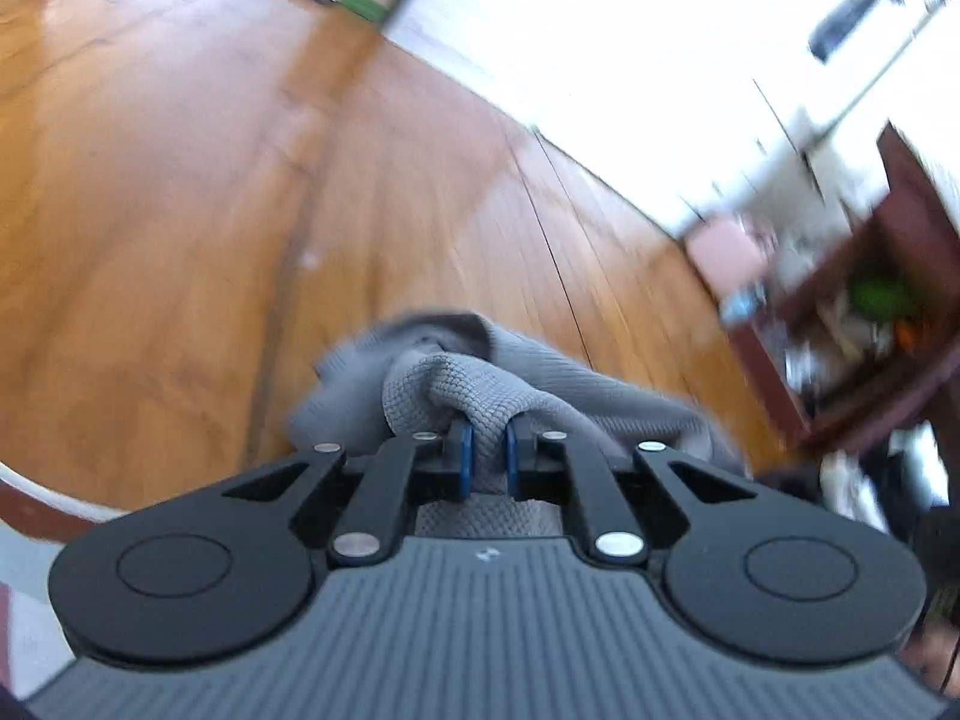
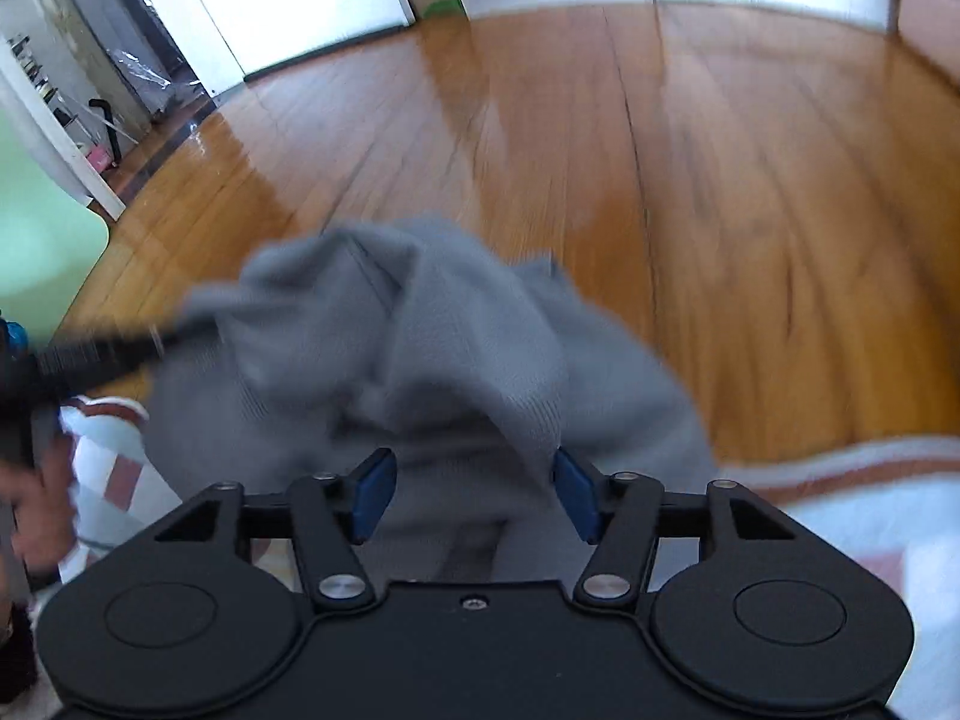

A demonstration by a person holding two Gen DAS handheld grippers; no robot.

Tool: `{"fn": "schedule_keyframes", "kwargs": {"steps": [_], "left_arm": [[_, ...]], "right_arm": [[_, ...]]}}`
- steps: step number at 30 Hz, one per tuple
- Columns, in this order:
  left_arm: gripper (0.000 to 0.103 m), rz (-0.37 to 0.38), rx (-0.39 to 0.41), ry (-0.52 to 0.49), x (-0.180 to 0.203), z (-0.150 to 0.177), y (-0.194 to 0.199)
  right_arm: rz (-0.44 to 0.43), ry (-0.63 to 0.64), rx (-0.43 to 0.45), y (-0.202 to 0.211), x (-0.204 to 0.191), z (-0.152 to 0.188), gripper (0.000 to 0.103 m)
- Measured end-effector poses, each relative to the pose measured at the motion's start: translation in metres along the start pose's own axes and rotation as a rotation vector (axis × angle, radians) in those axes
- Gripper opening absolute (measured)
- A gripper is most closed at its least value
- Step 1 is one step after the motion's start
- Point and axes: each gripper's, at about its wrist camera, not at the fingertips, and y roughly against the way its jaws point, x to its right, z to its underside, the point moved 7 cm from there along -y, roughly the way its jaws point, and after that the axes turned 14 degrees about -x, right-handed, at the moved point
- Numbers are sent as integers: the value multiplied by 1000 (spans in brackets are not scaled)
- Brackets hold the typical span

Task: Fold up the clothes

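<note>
My left gripper (image 1: 486, 456) clamped on bunch of grey knit (image 1: 456, 384). My right gripper (image 2: 474, 498) spread wide, knit (image 2: 420, 348) heaped at 12 o'clock, none pinched. Garment bunched, no flat fold visible; folding left. Views blurred. Wood floor (image 2: 720, 180) beyond.

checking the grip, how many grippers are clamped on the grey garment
1: the left gripper pinches a bunch of the grey garment. The right gripper is open, cloth draped between its fingers.
</note>
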Motion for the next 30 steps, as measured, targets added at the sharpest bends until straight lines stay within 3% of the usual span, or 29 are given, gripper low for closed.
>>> {"fn": "schedule_keyframes", "kwargs": {"steps": [3,8,11,13,14,16,17,21,29,30], "left_arm": [[9,-90,35,20,-19,-3,9],[7,-83,61,18,-10,-5,17],[6,-137,124,-74,11,-14,28],[6,-182,155,-122,21,-15,34],[5,-193,162,-123,18,-16,38],[5,-179,174,-96,12,-16,49],[5,-161,181,-82,9,-16,57],[5,-39,208,-2,-3,-16,88],[5,-133,124,15,-17,-3,72],[5,-145,113,17,-19,-2,70]], "right_arm": [[-41,16,-42,-16,-14,21,63],[-123,115,-91,-40,-60,44,65],[-49,220,-130,-63,-84,56,78],[73,299,-148,-85,-89,64,78],[153,338,-144,-92,-88,66,63],[229,317,-80,-68,-74,51,15],[266,307,-48,-56,-68,44,6],[416,264,82,-6,-42,15,5],[711,172,339,100,8,-39,4],[748,152,317,95,17,-41,5]]}}
